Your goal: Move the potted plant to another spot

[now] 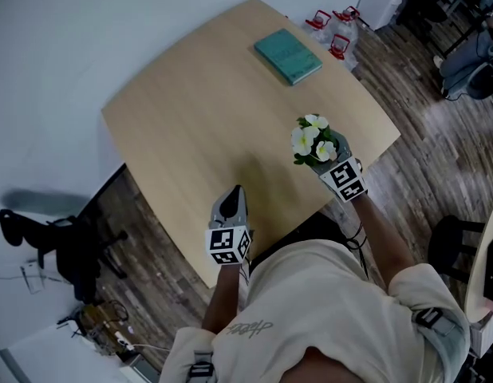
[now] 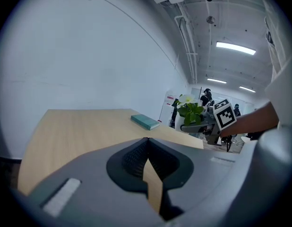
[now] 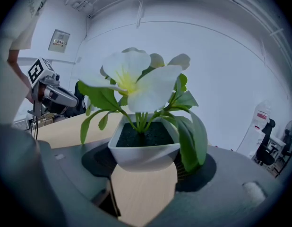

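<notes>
Right gripper (image 1: 333, 156) has its jaws clamped on the white pot of the potted plant (image 1: 313, 139), right of centre in the head view, near the desk's (image 1: 191, 118) lower-right edge. Left gripper (image 1: 235, 191) is empty, jaws pressed together, lower centre. Teal book (image 1: 288, 56) lies upper centre.

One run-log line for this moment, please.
right gripper: shut on potted plant, near right edge of table | left gripper: shut, empty, at near edge | teal book: far side, untouched
</notes>
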The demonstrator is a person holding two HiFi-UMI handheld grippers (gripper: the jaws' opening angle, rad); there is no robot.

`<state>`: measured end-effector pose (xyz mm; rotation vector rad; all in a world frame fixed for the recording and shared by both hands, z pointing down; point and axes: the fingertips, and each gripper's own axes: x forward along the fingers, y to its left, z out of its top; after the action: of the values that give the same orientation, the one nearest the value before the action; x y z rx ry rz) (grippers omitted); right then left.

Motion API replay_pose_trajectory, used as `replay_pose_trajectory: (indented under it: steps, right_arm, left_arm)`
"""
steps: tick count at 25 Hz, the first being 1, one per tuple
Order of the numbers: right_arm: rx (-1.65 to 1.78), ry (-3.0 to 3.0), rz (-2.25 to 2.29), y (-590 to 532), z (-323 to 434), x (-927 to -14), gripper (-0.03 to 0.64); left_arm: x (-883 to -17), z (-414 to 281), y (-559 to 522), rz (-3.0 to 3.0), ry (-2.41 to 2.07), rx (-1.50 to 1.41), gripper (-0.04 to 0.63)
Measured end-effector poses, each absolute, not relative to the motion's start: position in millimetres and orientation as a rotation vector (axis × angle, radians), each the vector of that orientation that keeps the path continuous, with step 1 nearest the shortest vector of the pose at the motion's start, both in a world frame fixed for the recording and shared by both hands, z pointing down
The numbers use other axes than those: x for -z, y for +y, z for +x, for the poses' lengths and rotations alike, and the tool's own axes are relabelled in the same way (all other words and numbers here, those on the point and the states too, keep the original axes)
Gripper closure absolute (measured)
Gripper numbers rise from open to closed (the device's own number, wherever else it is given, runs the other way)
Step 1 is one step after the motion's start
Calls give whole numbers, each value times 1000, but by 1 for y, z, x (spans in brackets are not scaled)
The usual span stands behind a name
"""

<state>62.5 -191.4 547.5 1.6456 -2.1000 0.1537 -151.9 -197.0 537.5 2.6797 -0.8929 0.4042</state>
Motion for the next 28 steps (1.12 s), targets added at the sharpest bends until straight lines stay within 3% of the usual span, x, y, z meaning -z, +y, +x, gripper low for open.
replay_pose_trajectory:
  steps: [15,28]
  right_arm:
    - [-181,-2078,1681,-156,128,-549,278]
    - [-241,-2033,1797,-138,247,-556,278]
  left_arm:
    - [-527,-90,-189,2694,-861,-403,581]
    - [-500,-7,-186,2744,-884,-484,581]
